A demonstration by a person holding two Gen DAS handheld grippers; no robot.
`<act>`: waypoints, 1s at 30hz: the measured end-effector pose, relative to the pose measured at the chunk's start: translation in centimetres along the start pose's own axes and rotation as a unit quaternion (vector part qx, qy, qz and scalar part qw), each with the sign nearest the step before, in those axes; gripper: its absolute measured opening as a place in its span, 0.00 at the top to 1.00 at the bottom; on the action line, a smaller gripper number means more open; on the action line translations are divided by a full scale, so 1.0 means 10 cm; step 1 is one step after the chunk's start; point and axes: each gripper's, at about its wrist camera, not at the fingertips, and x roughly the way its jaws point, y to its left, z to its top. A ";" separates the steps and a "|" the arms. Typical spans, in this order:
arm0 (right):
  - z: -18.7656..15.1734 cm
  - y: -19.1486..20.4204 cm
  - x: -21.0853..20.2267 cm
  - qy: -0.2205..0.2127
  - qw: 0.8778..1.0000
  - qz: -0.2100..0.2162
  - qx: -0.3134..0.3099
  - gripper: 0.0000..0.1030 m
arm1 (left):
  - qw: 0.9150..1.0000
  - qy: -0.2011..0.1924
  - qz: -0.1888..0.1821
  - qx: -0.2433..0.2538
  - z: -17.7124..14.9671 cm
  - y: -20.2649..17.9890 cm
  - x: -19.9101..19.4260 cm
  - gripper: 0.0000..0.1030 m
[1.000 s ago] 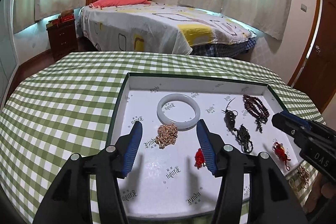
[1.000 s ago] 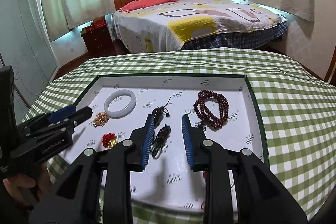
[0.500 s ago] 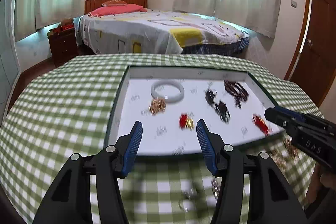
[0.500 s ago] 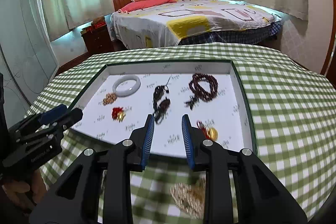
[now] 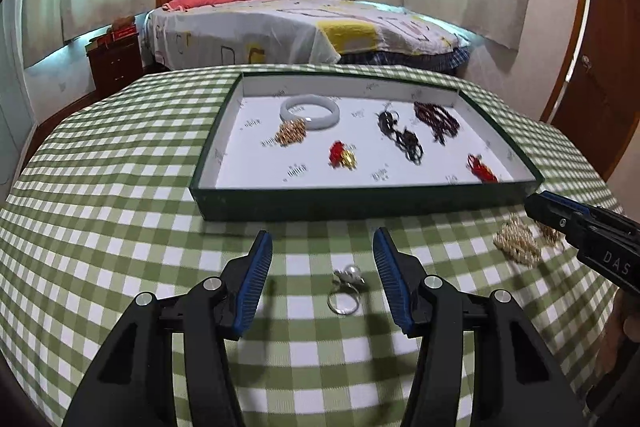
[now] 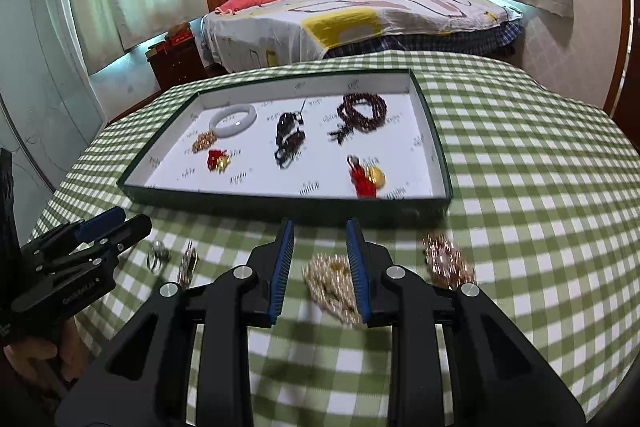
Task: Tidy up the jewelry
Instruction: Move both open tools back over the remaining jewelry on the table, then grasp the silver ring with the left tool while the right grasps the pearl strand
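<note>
Bare checked surface runs wide along the left edge, open to a pass. Toward the far edge the green tray's wall bars the way. Along the near edge, a pearl ring lies between the left tongs; a pearl heap lies between the right tongs, and a pinkish bead cluster just beside it narrows the passage.
</note>
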 end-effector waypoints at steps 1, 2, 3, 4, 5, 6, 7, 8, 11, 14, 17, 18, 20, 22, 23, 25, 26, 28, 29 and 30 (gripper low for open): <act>-0.03 0.00 -0.01 0.002 1.000 0.000 0.001 0.74 | 1.000 0.002 -0.002 0.002 -0.01 -0.01 0.00 0.50; -0.05 -0.02 -0.02 0.003 1.000 0.000 0.001 0.74 | 1.000 0.003 -0.003 0.003 -0.02 -0.02 -0.01 0.50; -0.07 -0.02 -0.03 0.004 1.000 0.000 0.001 0.74 | 1.000 0.007 -0.004 0.005 -0.02 -0.04 0.00 0.50; -0.08 -0.02 -0.04 0.005 1.000 0.000 0.001 0.74 | 1.000 0.011 -0.005 0.007 -0.02 -0.05 0.01 0.50; -0.10 -0.02 -0.04 0.006 1.000 0.001 0.001 0.74 | 1.000 0.015 -0.005 0.008 -0.03 -0.05 0.02 0.50; -0.11 -0.02 -0.05 0.006 1.000 0.001 0.000 0.74 | 1.000 0.021 -0.005 0.010 -0.03 -0.07 0.04 0.50; -0.12 -0.02 -0.05 0.006 1.000 0.002 0.000 0.74 | 1.000 0.024 -0.006 0.011 -0.04 -0.08 0.05 0.50; -0.13 -0.02 -0.05 0.007 1.000 0.002 0.001 0.74 | 1.000 0.027 -0.006 0.012 -0.04 -0.09 0.06 0.50; -0.14 -0.03 -0.05 0.008 1.000 0.004 0.002 0.74 | 0.999 0.036 -0.008 0.013 -0.04 -0.10 0.10 0.55; -0.15 -0.03 -0.05 0.008 1.000 0.004 0.004 0.74 | 0.999 0.045 -0.011 0.006 -0.05 -0.08 0.14 0.56; -0.17 -0.04 -0.05 0.010 1.000 0.005 0.007 0.74 | 0.998 0.056 -0.017 0.000 -0.05 -0.05 0.19 0.61; -0.18 -0.04 -0.04 0.011 1.000 0.005 0.008 0.74 | 0.998 0.059 -0.018 0.000 -0.05 -0.05 0.20 0.62; -0.18 -0.04 -0.04 0.012 1.000 0.005 0.009 0.74 | 0.998 0.062 -0.019 -0.002 -0.06 -0.05 0.21 0.62; -0.18 -0.05 -0.02 0.014 1.000 0.005 0.009 0.74 | 0.998 0.063 -0.022 -0.001 -0.05 -0.05 0.22 0.65; -0.18 -0.05 -0.02 0.015 1.000 0.005 0.009 0.74 | 0.998 0.063 -0.023 0.001 -0.05 -0.06 0.22 0.67; -0.18 -0.05 -0.01 0.015 1.000 0.005 0.010 0.74 | 0.998 0.063 -0.025 0.003 -0.05 -0.07 0.23 0.72; -0.18 -0.05 0.00 0.016 1.000 0.005 0.010 0.74 | 0.998 0.064 -0.026 0.005 -0.05 -0.08 0.22 0.76; -0.18 -0.06 0.01 0.016 1.000 0.005 0.011 0.74 | 0.998 0.064 -0.029 0.006 -0.05 -0.08 0.22 0.78; -0.18 -0.07 0.01 0.016 1.000 0.004 0.011 0.74 | 0.998 0.064 -0.029 0.006 -0.05 -0.08 0.22 0.79; -0.18 -0.07 0.01 0.017 1.000 0.003 0.011 0.74 | 0.998 0.063 -0.029 0.007 -0.05 -0.08 0.22 0.79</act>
